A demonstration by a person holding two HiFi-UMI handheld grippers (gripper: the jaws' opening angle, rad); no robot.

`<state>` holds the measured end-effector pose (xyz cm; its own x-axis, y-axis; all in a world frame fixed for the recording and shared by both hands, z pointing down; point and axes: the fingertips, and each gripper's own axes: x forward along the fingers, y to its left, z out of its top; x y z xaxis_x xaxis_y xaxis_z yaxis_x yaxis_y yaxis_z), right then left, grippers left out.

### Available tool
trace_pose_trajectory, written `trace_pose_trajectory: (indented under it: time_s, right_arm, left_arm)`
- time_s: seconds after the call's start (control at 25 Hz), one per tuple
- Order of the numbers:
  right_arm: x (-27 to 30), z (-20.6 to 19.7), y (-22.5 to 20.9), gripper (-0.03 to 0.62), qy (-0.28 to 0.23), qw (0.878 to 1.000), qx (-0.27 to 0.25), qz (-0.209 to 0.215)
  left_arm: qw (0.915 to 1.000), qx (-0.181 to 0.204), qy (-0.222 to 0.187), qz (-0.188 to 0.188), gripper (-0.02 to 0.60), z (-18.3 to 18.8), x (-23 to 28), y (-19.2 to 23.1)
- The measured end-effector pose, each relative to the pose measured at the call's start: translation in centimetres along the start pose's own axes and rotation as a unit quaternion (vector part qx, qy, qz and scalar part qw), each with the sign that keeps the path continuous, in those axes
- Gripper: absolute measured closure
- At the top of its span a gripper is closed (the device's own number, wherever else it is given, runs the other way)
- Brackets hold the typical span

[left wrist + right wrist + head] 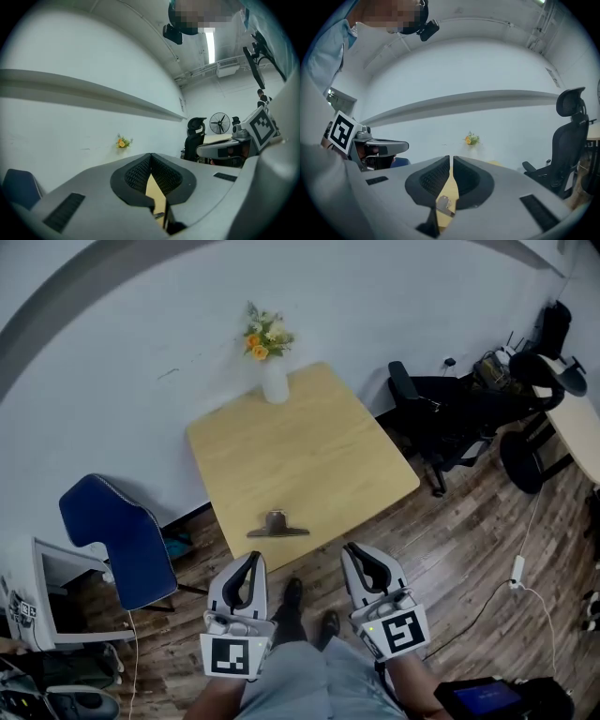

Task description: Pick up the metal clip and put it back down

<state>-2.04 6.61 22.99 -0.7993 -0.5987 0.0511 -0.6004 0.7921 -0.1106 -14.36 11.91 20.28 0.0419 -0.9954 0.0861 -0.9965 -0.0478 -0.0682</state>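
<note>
Metal clip (277, 524) lies untouched on desk (309, 446). Left gripper (249, 563) & right gripper (360, 555) hover short of clip, jaws closed, empty, prob. pre-grasp.

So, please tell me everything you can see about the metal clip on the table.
The metal clip is grey and dully shiny: a long straight bar with a shorter tab at its middle. It lies flat near the front edge of the light wooden table, bar toward the person. Only the table touches it.
</note>
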Motion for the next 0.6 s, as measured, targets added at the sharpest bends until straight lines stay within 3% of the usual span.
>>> trace_pose_trajectory:
  time_s: [0.32, 0.56, 0.6]
  right_arm:
    - [8.5, -2.6, -1.9, 0.543, 0.027, 0.999, 0.012, -0.026]
    - [13.2, -8.7, -3.9, 0.543, 0.068, 0.995, 0.050, -0.045]
    - [13.7, -9.8, -4.2, 0.543, 0.076, 0.994, 0.057, -0.050]
  left_arm:
    - [0.9967, -0.036, 0.045, -0.057, 0.563, -5.9, 7.6, 6.0]
    - [0.9850, -0.071, 0.104, -0.118, 0.558, -14.3, 13.4, 8.5]
    - [0.9822, -0.076, 0.114, -0.129, 0.516, -15.8, 14.3, 8.8]
